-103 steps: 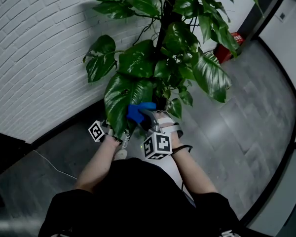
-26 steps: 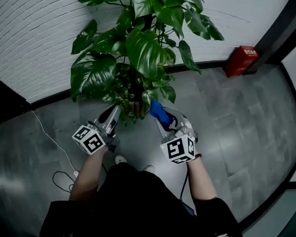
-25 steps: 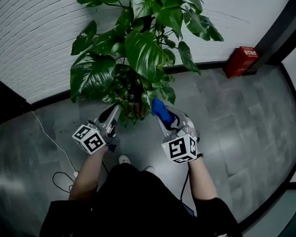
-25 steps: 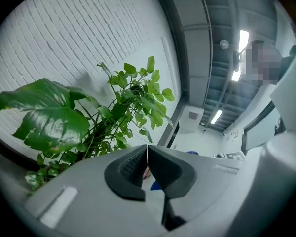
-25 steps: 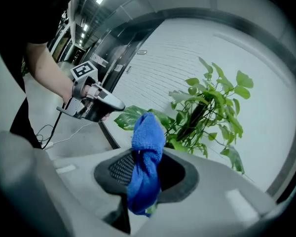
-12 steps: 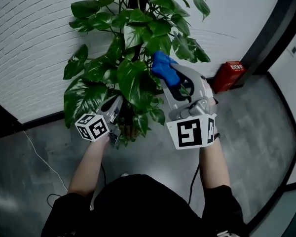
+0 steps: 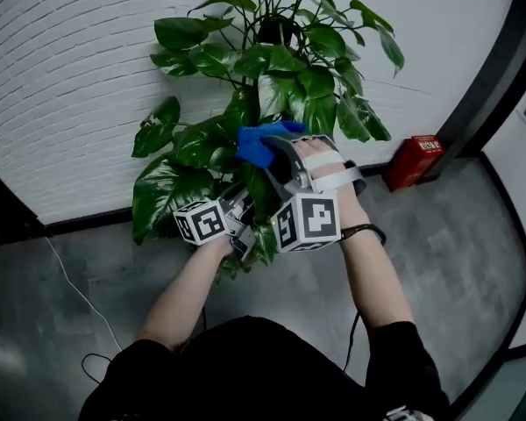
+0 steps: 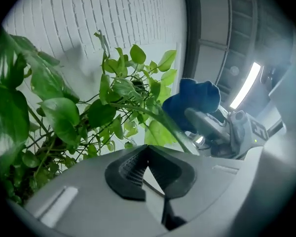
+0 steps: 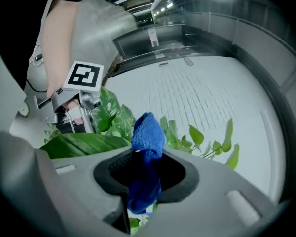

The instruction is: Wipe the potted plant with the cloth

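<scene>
A tall potted plant (image 7: 280,68) with broad green leaves stands against the white brick wall. My right gripper (image 7: 272,149) is shut on a blue cloth (image 7: 261,142), whose bunched end pokes up past the jaws (image 9: 148,132). The cloth rests against a long leaf (image 7: 261,191) in the middle of the plant. My left gripper (image 7: 244,207) sits just under that leaf, close beside the right one, its jaw tips hidden there. In the left gripper view its jaws (image 8: 147,149) meet at the tips, and the leaf (image 8: 160,122) runs edge-on over them toward the cloth (image 8: 190,102).
A red box (image 7: 415,160) stands on the grey floor at the foot of the wall (image 7: 70,86), right of the plant. A dark frame (image 7: 500,60) rises at the far right. A thin cable (image 7: 79,288) lies on the floor at the left.
The right gripper has carried the cloth left and down from the upper leaves to a middle leaf. It now sits right beside the left gripper. The left gripper has shifted slightly right.
</scene>
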{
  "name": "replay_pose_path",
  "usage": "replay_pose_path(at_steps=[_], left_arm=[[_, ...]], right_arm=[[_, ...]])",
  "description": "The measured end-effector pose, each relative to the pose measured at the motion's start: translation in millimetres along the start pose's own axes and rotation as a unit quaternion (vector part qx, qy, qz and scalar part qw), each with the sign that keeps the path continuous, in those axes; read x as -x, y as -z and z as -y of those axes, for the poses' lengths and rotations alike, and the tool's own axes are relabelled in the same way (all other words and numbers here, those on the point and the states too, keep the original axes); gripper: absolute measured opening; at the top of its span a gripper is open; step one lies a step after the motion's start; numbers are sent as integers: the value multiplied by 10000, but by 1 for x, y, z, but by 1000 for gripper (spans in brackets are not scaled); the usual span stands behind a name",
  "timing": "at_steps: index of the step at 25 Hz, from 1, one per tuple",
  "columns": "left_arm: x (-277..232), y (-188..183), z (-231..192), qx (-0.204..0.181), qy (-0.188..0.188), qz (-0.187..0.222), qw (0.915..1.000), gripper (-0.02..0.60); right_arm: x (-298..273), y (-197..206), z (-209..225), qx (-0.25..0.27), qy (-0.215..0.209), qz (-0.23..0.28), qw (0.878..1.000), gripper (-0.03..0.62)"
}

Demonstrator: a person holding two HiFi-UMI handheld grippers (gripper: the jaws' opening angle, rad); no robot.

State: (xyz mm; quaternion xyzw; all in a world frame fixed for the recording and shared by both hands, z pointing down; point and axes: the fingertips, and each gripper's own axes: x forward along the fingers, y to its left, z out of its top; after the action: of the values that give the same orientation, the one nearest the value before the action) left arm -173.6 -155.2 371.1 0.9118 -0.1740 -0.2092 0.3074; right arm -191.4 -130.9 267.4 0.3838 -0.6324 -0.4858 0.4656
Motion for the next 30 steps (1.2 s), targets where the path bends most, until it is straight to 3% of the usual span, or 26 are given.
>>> replay_pose_path(at_steps=[8, 14, 21, 30], left_arm=[[-7, 2, 14, -381, 320, 1, 9988, -3], [3, 10, 17, -696, 63, 137, 9975, -3], [16, 15, 17, -671, -229, 336, 9969, -3], [30, 17, 20, -416, -231, 572, 9972, -3]], right_arm=[[-3, -2, -38, -80, -457, 265, 9986, 106], [3, -2, -64, 180, -637, 555, 9963, 106], [24, -7, -80, 132, -791, 841, 9932, 106], [56, -5, -99, -187, -526, 1003, 9934, 106]])
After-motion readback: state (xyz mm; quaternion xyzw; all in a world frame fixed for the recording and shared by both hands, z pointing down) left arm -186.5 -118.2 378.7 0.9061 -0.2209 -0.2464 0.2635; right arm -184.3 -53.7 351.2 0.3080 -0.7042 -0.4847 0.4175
